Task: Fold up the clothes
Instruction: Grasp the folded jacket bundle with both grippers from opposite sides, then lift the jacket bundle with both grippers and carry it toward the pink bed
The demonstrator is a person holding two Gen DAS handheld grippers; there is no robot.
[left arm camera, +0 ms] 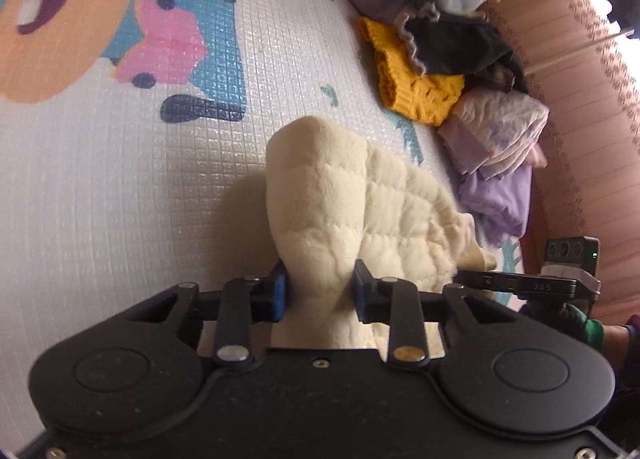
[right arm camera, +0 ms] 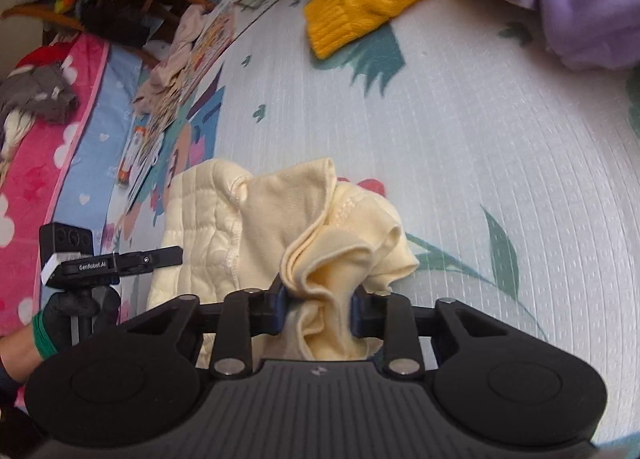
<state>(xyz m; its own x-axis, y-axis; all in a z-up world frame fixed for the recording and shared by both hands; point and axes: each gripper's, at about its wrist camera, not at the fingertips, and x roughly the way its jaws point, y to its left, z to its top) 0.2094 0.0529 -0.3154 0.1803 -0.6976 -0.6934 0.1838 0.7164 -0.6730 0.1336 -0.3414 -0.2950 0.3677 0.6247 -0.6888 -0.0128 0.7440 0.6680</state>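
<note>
The cream garment (left arm camera: 360, 215) lies on the mat (left arm camera: 120, 187), near the clothes pile (left arm camera: 440, 59). Bunched folds are pinched by both the left gripper (left arm camera: 320, 291) and the right gripper (right arm camera: 318, 309), fingers nearly closed. It is judged soft, light and floppy, best held at hems.

Lower part of the cream garment (left arm camera: 360, 211) hidden behind the left gripper (left arm camera: 320, 291) body; purple clothing (right arm camera: 592, 7) cut off by frame edge; dark pile (left arm camera: 460, 43) items apparently indistinguishable
</note>
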